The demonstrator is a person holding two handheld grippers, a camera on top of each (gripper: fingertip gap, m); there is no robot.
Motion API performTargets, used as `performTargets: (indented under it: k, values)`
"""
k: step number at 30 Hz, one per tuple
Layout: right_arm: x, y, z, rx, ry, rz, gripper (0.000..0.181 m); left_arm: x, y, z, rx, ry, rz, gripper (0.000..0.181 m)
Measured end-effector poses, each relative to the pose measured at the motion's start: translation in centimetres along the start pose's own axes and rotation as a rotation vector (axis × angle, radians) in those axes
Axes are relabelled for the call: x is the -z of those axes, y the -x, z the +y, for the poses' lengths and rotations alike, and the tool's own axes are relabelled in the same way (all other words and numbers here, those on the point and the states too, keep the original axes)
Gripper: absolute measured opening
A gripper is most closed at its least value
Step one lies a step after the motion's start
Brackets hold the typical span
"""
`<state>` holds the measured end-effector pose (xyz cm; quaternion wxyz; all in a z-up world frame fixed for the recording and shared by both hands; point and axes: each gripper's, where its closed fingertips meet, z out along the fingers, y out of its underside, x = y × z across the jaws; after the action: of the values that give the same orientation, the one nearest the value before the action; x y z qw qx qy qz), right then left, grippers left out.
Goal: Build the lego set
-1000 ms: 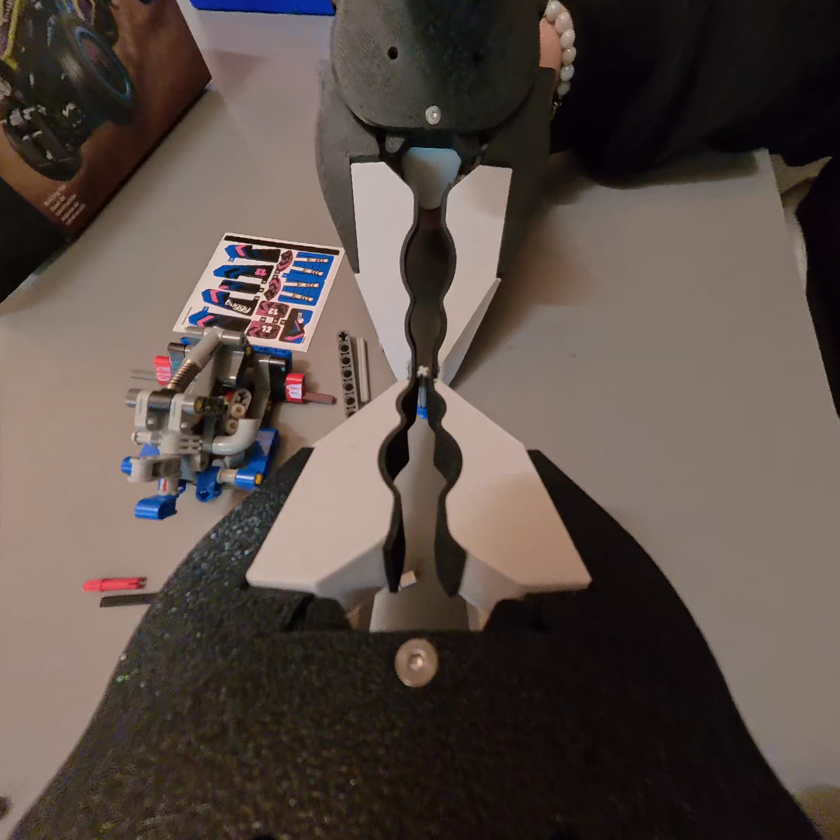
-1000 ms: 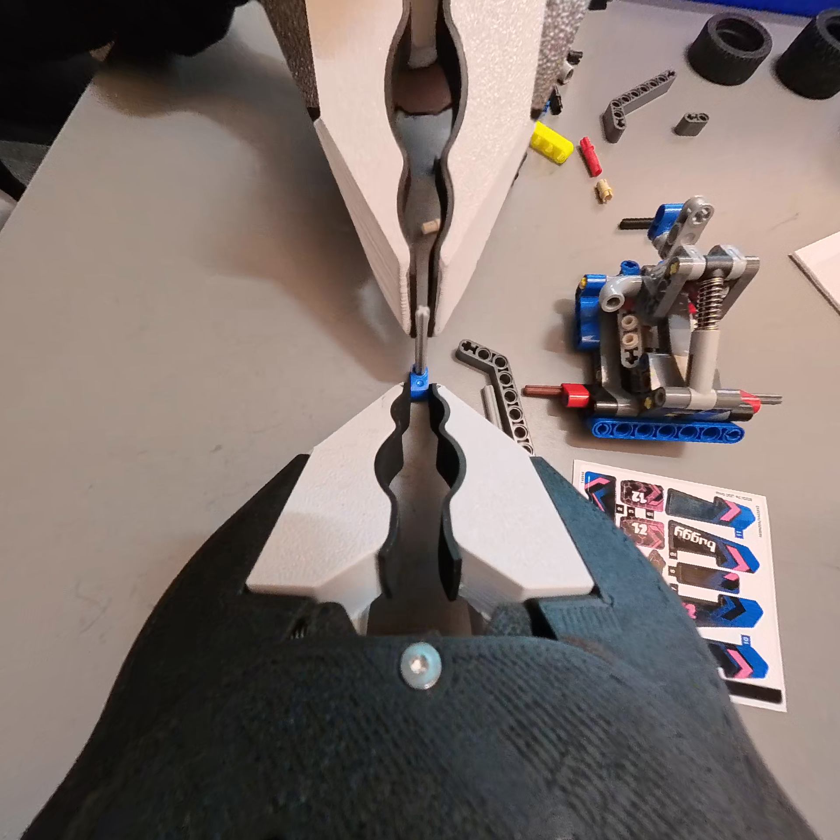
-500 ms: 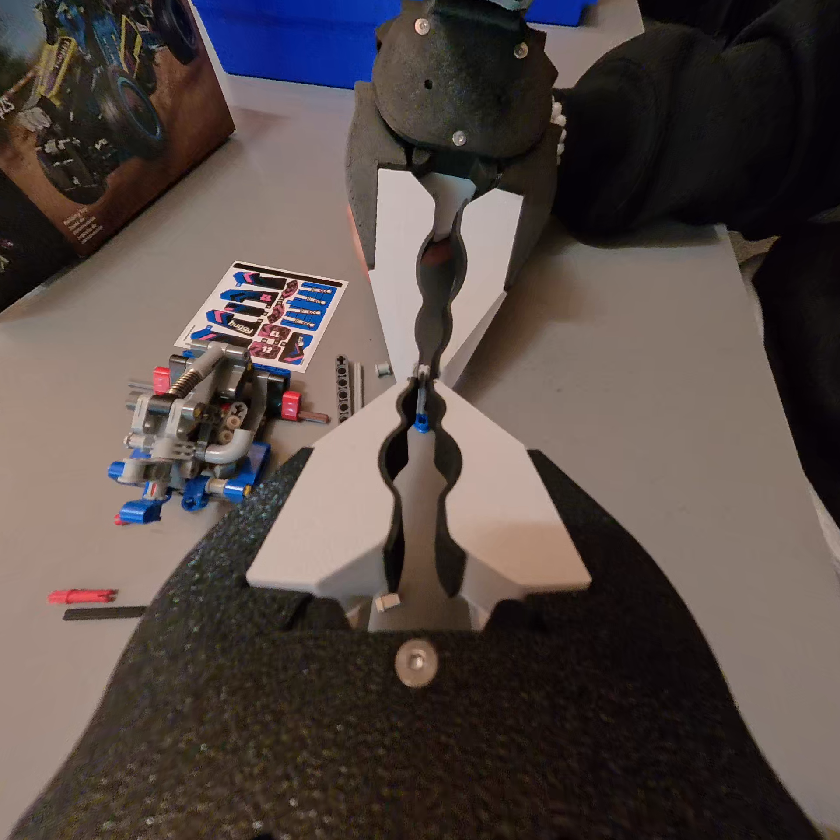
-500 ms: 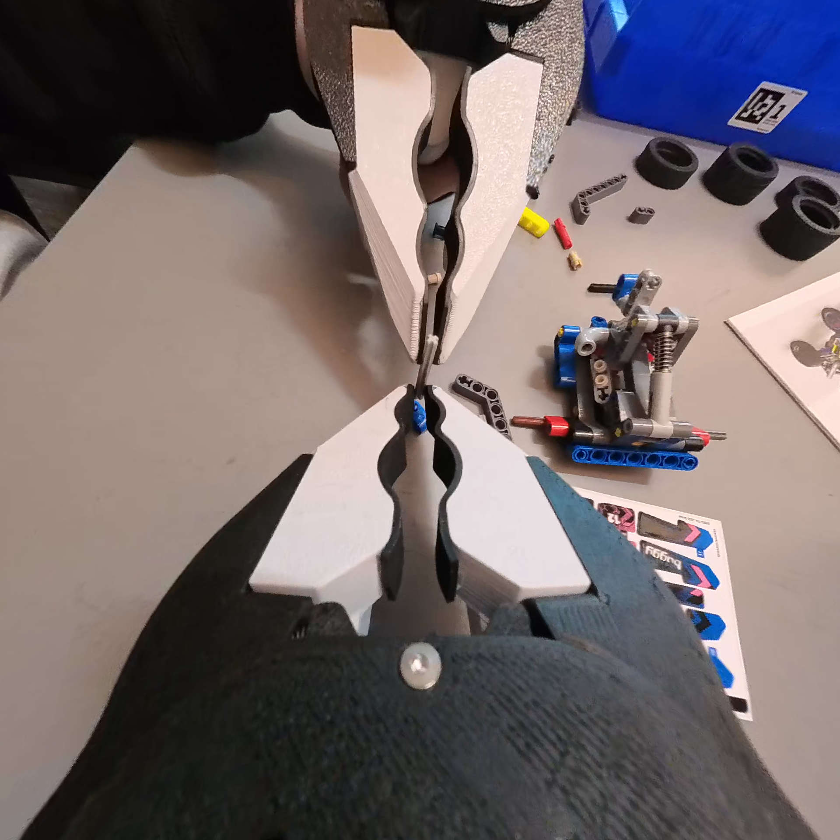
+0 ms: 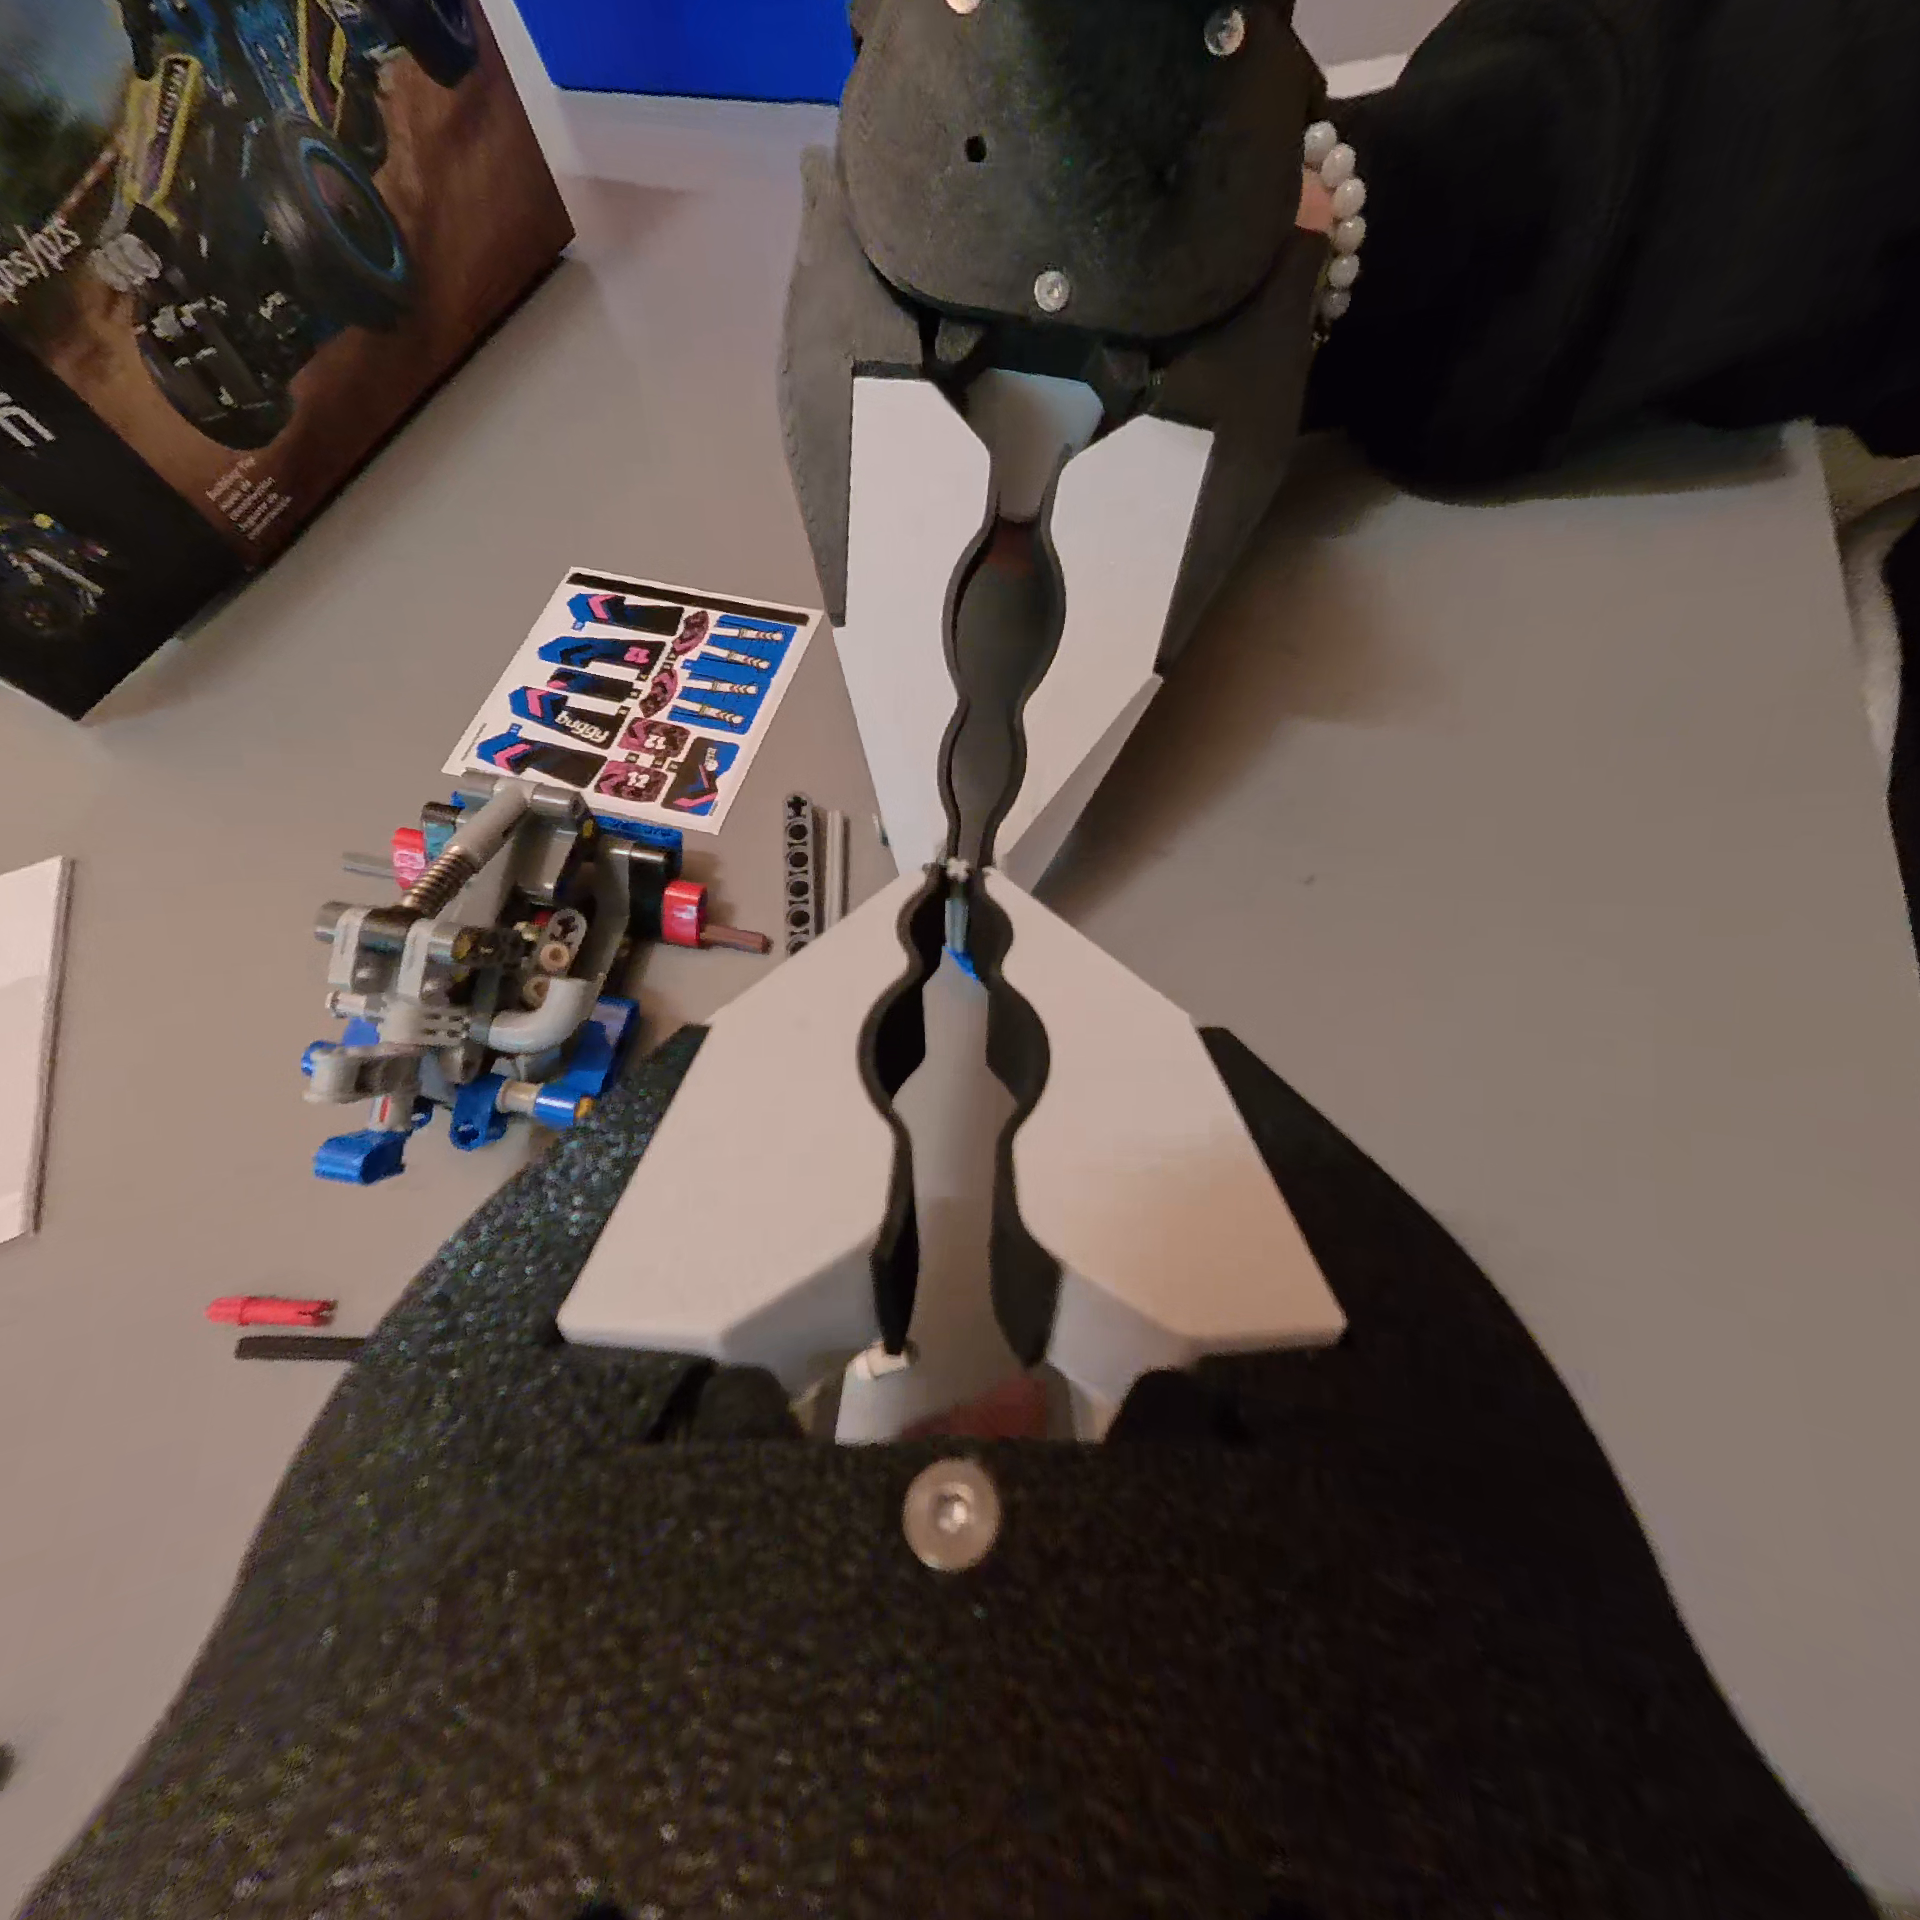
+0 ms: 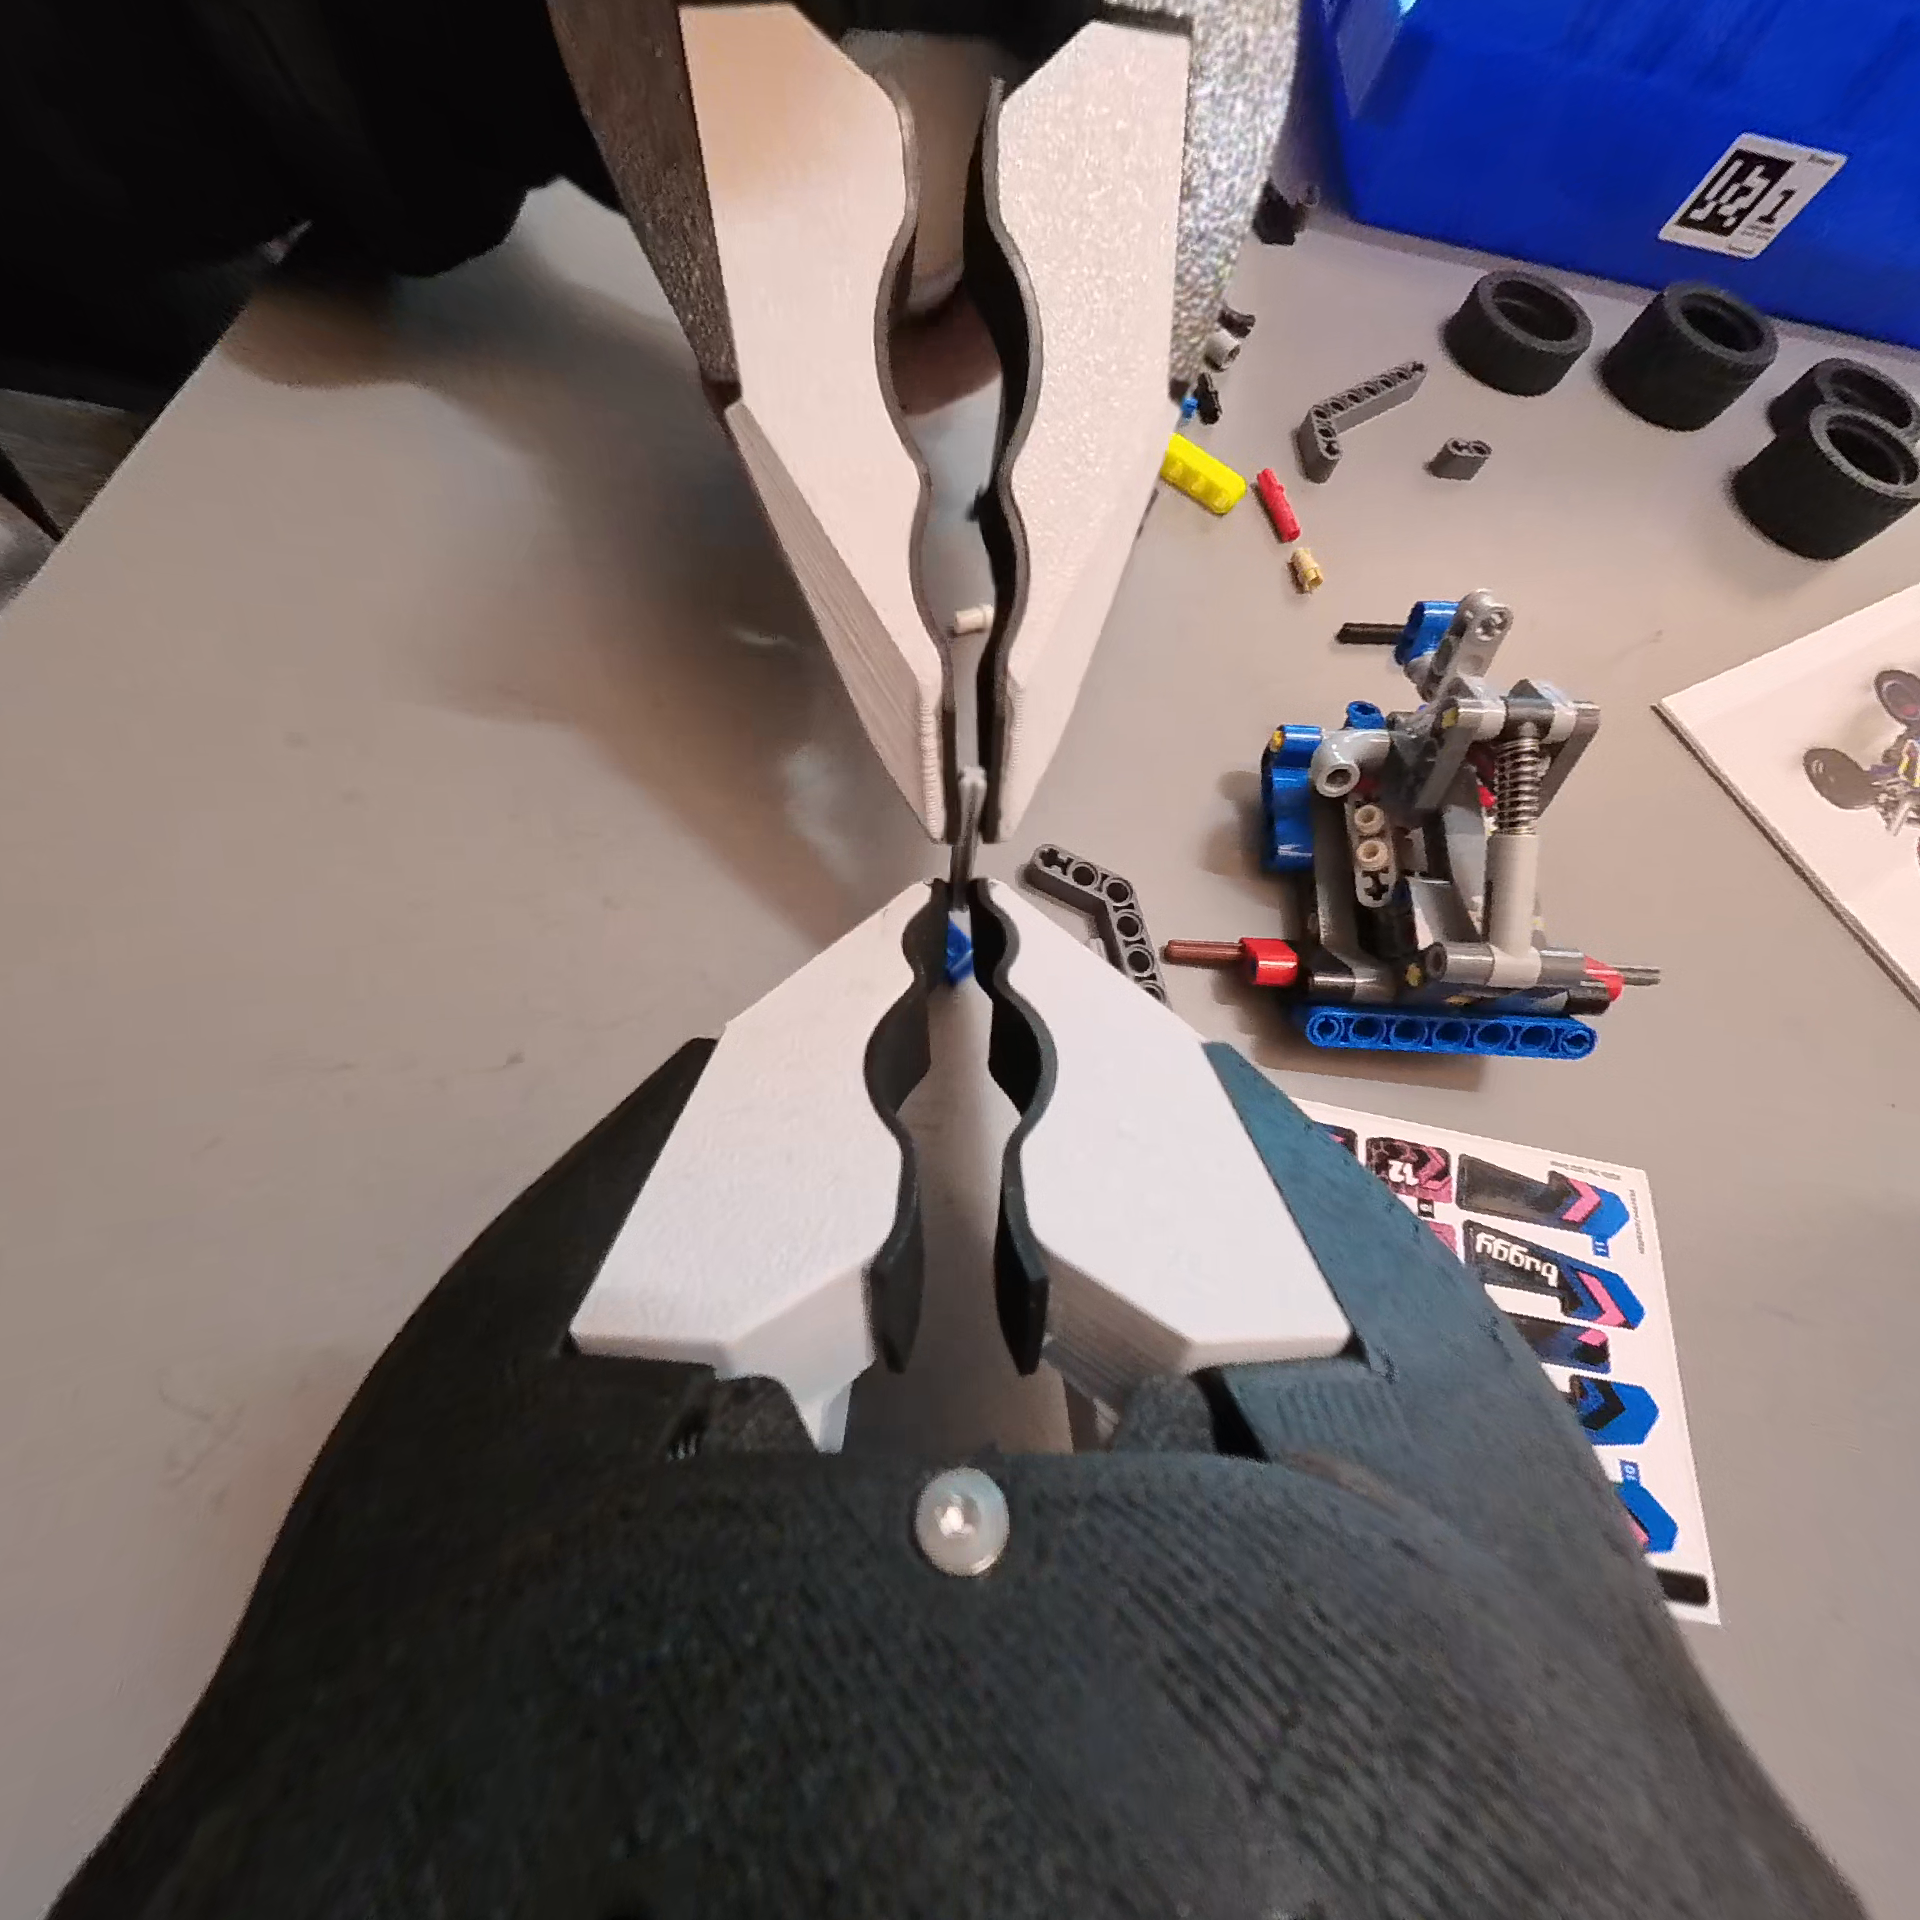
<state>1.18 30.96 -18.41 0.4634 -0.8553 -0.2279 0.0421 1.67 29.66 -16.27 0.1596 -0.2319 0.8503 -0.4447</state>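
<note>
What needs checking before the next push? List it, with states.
1. Left tool shut on the grey axle: ok.
2. Right tool shut on the blue connector: ok.
3. Axle lined up with the connector, tools tip to tip: ok.
4. Axle fully seated in the connector: cannot tell, the fingers hide the joint.
5. Partly built chassis standing apart from both tools: ok.

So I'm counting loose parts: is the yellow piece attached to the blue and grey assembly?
No, the yellow piece lies loose on the table, well apart from the blue and grey assembly.
</note>
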Motion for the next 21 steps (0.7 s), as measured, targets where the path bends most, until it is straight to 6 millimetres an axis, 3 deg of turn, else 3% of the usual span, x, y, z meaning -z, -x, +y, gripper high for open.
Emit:
performTargets:
  k: [13,16,21]
  values:
    - [0.1,0.1,0.3,-0.003,0.013,0.0,0.003,0.0,0.2,0.3,0.084,0.011,-0.014,0.001]
    - [0.2,0.1,1.0,0.001,0.043,-0.002,0.017,0.3,0.4,0.3,0.092,-0.014,-0.003,0.001]
    - [-0.1,0.2,1.5,0.016,0.082,-0.011,0.017,0.3,0.2,0.2,0.079,-0.049,0.044,0.001]
